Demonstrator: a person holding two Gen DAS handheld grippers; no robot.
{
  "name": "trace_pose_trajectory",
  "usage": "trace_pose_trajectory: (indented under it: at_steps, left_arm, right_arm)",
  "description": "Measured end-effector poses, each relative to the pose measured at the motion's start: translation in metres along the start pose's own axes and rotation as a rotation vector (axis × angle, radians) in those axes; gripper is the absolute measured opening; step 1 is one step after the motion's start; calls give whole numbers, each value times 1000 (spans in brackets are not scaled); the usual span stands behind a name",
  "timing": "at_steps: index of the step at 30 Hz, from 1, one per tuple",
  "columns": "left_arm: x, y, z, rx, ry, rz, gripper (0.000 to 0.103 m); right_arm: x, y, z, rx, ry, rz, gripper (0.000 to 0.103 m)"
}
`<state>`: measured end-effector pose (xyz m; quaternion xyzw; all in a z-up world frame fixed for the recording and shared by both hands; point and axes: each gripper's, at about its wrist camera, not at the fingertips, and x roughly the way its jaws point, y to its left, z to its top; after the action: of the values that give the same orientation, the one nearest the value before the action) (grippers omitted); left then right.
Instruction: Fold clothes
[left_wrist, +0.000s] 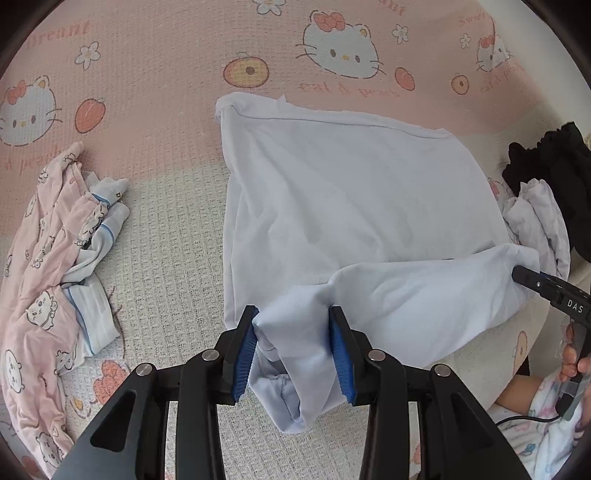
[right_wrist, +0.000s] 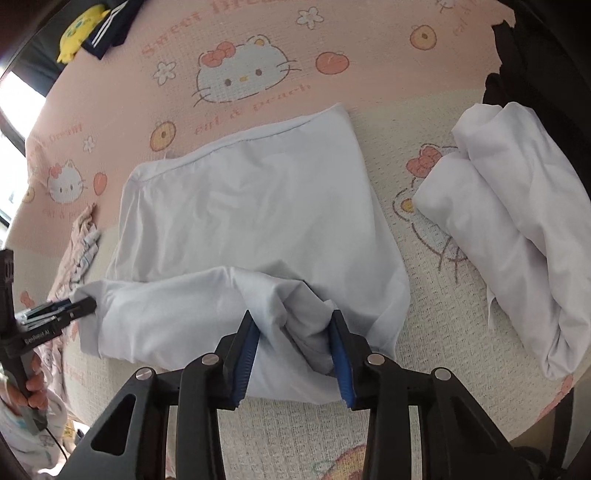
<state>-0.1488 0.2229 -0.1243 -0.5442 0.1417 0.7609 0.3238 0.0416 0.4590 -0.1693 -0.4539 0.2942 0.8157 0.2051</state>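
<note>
A pale lavender-white garment (left_wrist: 351, 192) lies flat on the cat-print bed sheet (left_wrist: 166, 92), with its near edge folded up into a loose roll. In the left wrist view my left gripper (left_wrist: 293, 314) is shut on the left end of that roll, and bunched cloth fills the gap between the blue pads. My right gripper (left_wrist: 517, 273) bites the roll's right end. In the right wrist view the garment (right_wrist: 251, 206) spreads ahead and my right gripper (right_wrist: 293, 317) is shut on a gathered fold. My left gripper (right_wrist: 90, 304) pinches the far left corner.
A pink printed pyjama pile (left_wrist: 40, 266) with a blue-striped piece (left_wrist: 96, 258) lies to the left. A rumpled white garment (right_wrist: 517, 236) and black clothing (right_wrist: 535, 74) lie to the right. A yellow toy (right_wrist: 79, 33) sits at the far left edge. A person's hand (left_wrist: 572, 358) holds the right handle.
</note>
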Motion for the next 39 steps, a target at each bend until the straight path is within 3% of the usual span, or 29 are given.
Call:
trace_pose_trajectory:
  at_steps: [5, 11, 14, 16, 20, 25, 28, 30, 32, 36, 39]
  left_arm:
    - [6, 11, 8, -53, 19, -20, 35]
    - [14, 14, 15, -70, 34, -11, 37]
    - [22, 15, 17, -78, 45, -1, 37]
    - [28, 16, 17, -83, 51, 5, 39]
    - [34, 14, 20, -68, 43, 57, 53]
    - [33, 3, 23, -4, 41, 119, 55]
    - [25, -7, 25, 58, 51, 147, 54]
    - [20, -13, 27, 99, 58, 166, 54]
    - [10, -20, 25, 147, 46, 189, 54]
    - [-11, -37, 17, 297, -24, 305, 54]
    - [-24, -51, 4, 433, -99, 429, 54]
  right_arm:
    - [6, 0, 10, 36, -10, 9, 37]
    - [25, -29, 15, 271, 58, 68, 37]
    - [31, -37, 16, 306, 82, 81, 36]
    - [32, -33, 17, 287, 86, 58, 36]
    - [35, -26, 16, 249, 82, 18, 36]
    - [33, -17, 12, 191, 48, -26, 36]
    - [27, 0, 8, 63, 2, -105, 45]
    - [18, 15, 4, -36, -40, -211, 68]
    - [8, 29, -2, -133, -81, -293, 70]
    - [-7, 48, -13, -229, -115, -375, 70]
    - [-10, 45, -11, -208, -124, -304, 70]
